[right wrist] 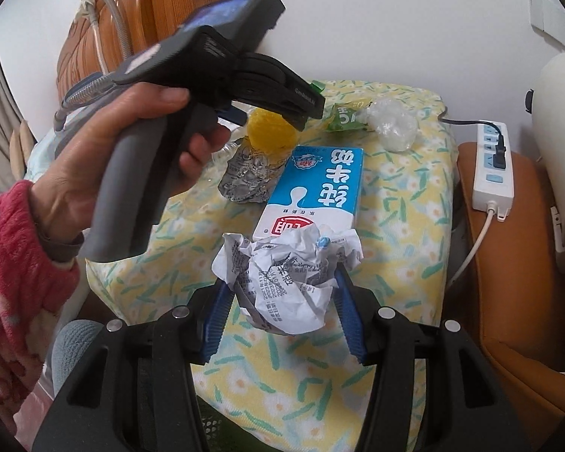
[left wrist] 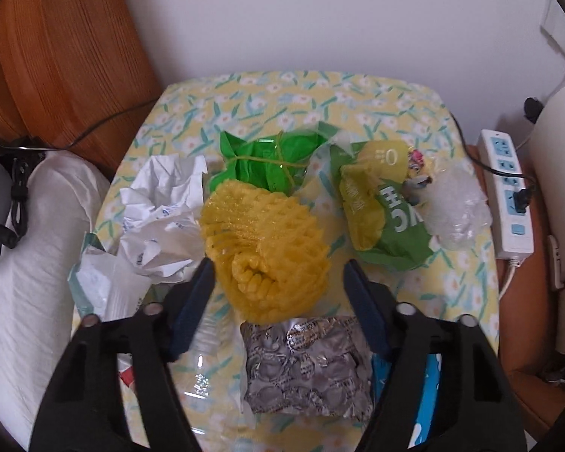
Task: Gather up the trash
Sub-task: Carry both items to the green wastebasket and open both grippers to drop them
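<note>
Right wrist: right hand-held gripper grasps crumpled paper; milk carton just beyond; left hand-held gripper released.

The clear bottle is mostly hidden behind the left claw; its cap end is not seen. The milk carton is cut down to a blue sliver by the claw's right finger. The near end of the carton is covered by the paper ball in the right wrist view. The foam net is partly masked there by the left claw body. Print on the foil pack is too small to be read.
</note>
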A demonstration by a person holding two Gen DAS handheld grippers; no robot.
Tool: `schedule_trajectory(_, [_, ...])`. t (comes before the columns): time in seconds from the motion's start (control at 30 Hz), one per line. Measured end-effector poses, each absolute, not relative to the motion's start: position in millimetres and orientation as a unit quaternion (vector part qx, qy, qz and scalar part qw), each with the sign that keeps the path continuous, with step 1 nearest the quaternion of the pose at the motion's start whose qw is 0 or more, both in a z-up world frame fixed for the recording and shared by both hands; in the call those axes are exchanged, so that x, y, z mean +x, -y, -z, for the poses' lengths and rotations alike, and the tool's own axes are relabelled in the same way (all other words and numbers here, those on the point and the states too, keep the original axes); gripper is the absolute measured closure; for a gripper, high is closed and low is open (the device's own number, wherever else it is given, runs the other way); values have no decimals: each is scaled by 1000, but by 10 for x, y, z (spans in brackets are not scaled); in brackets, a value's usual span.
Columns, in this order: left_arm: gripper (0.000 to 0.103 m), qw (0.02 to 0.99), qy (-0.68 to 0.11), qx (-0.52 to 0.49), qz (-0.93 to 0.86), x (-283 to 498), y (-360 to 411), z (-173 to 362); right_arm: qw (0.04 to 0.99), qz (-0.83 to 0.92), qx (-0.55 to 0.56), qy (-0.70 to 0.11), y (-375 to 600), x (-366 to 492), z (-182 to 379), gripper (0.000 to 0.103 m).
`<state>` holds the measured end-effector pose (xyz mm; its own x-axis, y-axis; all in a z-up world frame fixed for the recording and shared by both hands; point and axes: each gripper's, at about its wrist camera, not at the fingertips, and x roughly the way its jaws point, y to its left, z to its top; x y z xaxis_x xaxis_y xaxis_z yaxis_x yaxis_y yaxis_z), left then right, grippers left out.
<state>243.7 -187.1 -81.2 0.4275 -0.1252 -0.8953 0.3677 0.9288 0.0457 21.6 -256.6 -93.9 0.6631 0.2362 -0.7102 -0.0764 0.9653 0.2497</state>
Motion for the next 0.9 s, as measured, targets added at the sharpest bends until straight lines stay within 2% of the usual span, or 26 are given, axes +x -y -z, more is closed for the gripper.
schedule_trajectory(0.1, [70, 832, -525, 102, 144, 2477, 1833, 853, 905, -90, 104, -403, 2584, 240, 963, 50])
schedule_trajectory(0.2, [82, 835, -521, 93, 149, 2462, 1795, 794, 904, -92, 106, -404, 2584, 243, 974, 50])
schedule_trajectory(0.47, [84, 864, -463, 82, 180, 2102, 1643, 202, 905, -88, 99, -405, 2528, 177, 937, 50])
schedule_trajectory(0.63, [84, 879, -430, 75, 191, 1466, 1285, -207, 907, -81, 92, -402, 2507, 52, 861, 50])
schedule_trajectory(0.77, [84, 876, -437, 84, 185, 828, 916, -183, 907, -81, 87, -403, 2478, -110, 805, 50])
schedule_trajectory(0.9, [84, 858, -463, 79, 208, 201, 578, 74, 906, -95, 75, -407, 2408, -316, 771, 50])
